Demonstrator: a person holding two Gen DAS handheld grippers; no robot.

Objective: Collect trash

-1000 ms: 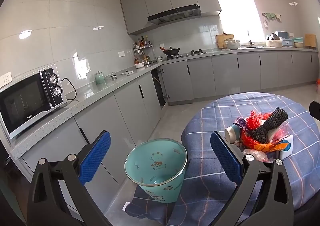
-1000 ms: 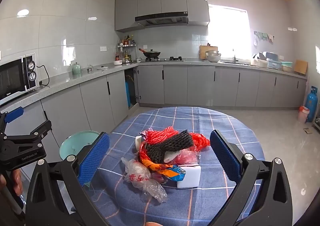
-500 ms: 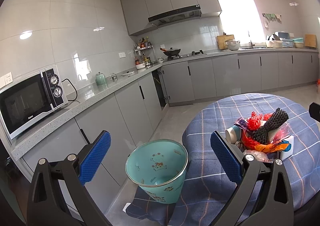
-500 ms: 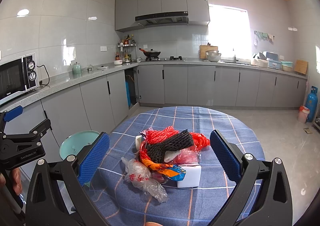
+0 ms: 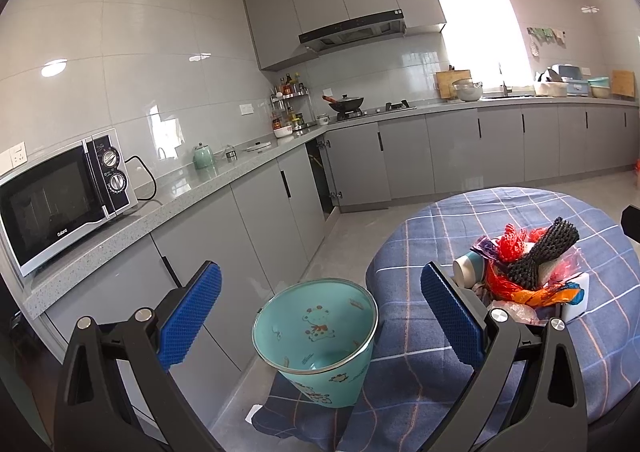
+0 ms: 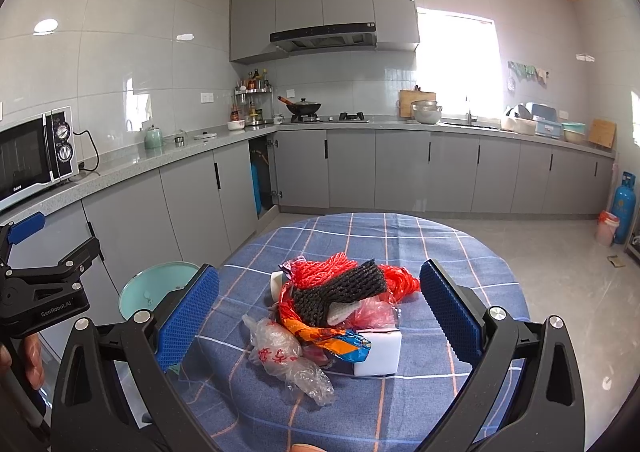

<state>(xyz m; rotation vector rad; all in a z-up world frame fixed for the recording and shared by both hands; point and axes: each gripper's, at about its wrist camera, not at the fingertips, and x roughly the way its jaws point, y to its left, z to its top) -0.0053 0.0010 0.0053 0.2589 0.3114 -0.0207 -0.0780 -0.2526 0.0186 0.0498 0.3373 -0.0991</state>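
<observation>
1 teal bin (image 5: 316,336), 1 trash pile (image 6: 332,312), approx 6 pcs, 2 grippers agape

Left gripper (image 5: 320,326) above teal bin (image 5: 316,336), jaws spread wide, nothing held.

The bin stands on the floor, just beside the round table's blue checked cloth (image 5: 480,228). On the cloth lies a trash pile (image 5: 528,272): black foam netting over red mesh, an orange wrapper, a white block and a small cup. A microwave (image 5: 60,199) sits on the grey counter at left.
</observation>
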